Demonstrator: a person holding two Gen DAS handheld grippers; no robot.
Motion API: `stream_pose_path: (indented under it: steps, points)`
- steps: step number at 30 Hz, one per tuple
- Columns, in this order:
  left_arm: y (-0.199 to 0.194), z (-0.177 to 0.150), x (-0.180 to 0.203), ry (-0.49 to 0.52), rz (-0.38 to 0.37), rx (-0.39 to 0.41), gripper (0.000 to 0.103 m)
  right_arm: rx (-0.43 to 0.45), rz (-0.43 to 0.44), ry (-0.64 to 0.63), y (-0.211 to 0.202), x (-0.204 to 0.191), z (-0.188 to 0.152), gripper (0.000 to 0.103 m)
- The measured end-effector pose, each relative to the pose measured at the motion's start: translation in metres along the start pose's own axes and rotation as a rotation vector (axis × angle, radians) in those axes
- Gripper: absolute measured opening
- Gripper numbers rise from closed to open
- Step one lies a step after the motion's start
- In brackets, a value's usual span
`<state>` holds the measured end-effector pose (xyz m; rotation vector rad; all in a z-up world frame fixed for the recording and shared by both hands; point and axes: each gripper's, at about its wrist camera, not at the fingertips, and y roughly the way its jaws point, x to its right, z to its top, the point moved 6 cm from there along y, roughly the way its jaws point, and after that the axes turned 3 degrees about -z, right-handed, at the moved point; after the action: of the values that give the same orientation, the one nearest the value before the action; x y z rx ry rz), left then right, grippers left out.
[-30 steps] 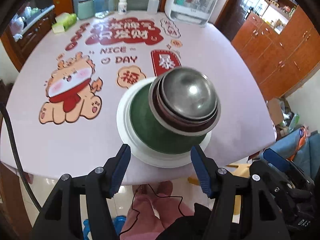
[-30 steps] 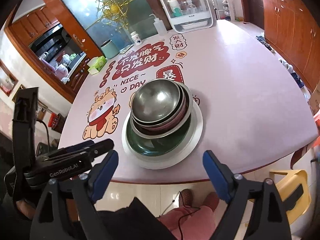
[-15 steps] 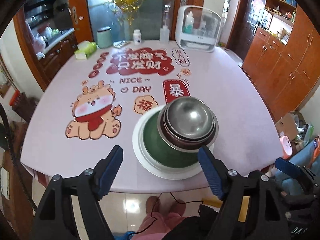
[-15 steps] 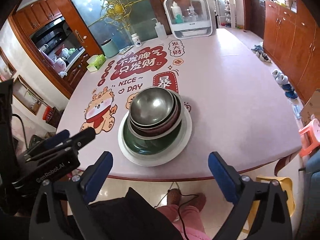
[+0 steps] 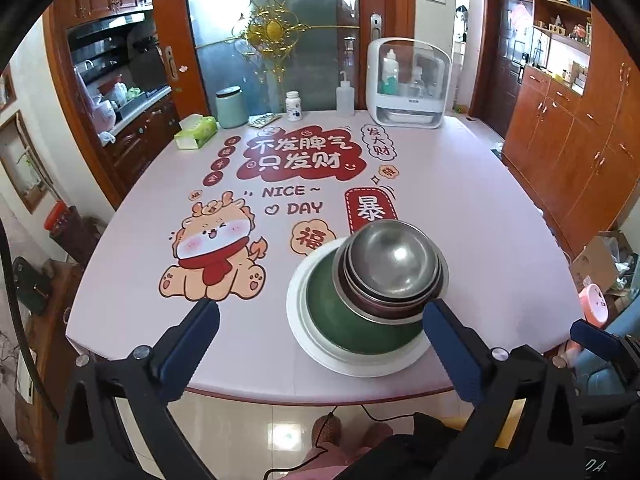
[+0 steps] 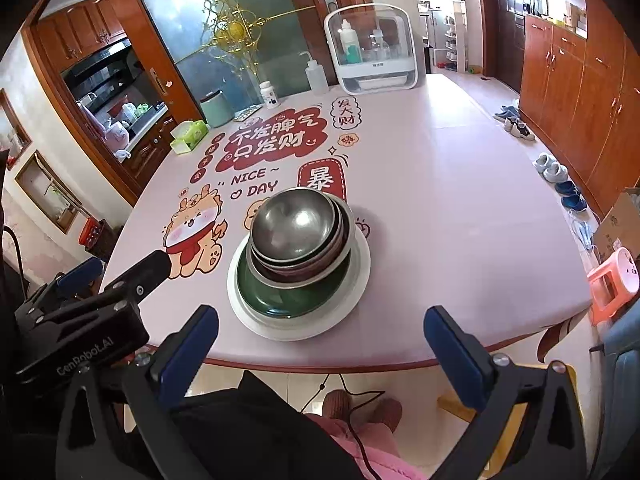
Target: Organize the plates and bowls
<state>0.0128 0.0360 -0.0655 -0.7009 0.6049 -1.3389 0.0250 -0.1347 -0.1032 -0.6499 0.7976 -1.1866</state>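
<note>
Near the table's (image 5: pixel 460 208) front edge sits one stack: white plate (image 5: pixel 298 320) at the bottom, green plate (image 5: pixel 332 316) on it, then nested bowls, a wide steel one, a dark reddish one (image 5: pixel 384 307), and a steel bowl (image 5: pixel 394 258) uppermost. The bowls sit off-centre, toward the stack's far-right side in my left view.

Handling, my judgement: plates look ceramic, so heavy, rigid, chippable. Steel bowls light, stiff, slick; nested ones may slide or cling together. Best hold is a rim, one pad inside and one outside, top bowl first.

Left gripper (image 5: pixel 320 332): jaws have just been opening, now spread wide, nothing between the pads, touching nothing, hanging off the table's near edge.

Right gripper (image 6: pixel 322 338): jaws likewise just opened to full spread, empty, clear of the stack.
</note>
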Motion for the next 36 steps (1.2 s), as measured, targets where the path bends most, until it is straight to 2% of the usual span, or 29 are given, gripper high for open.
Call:
stream_pose_path:
  steps: [10,36]
  points:
    - [-0.0034,0.0021,-0.0046,-0.029,0.047,0.021,0.102,-0.003,0.023,-0.036,0.0045,-0.0034,0.0067,0.103]
    - [-0.0035,-0.0026,-0.0034,-0.037,0.053,0.023,0.102,-0.019,0.040,-0.046,0.0059,-0.0024,0.0054,0.103]
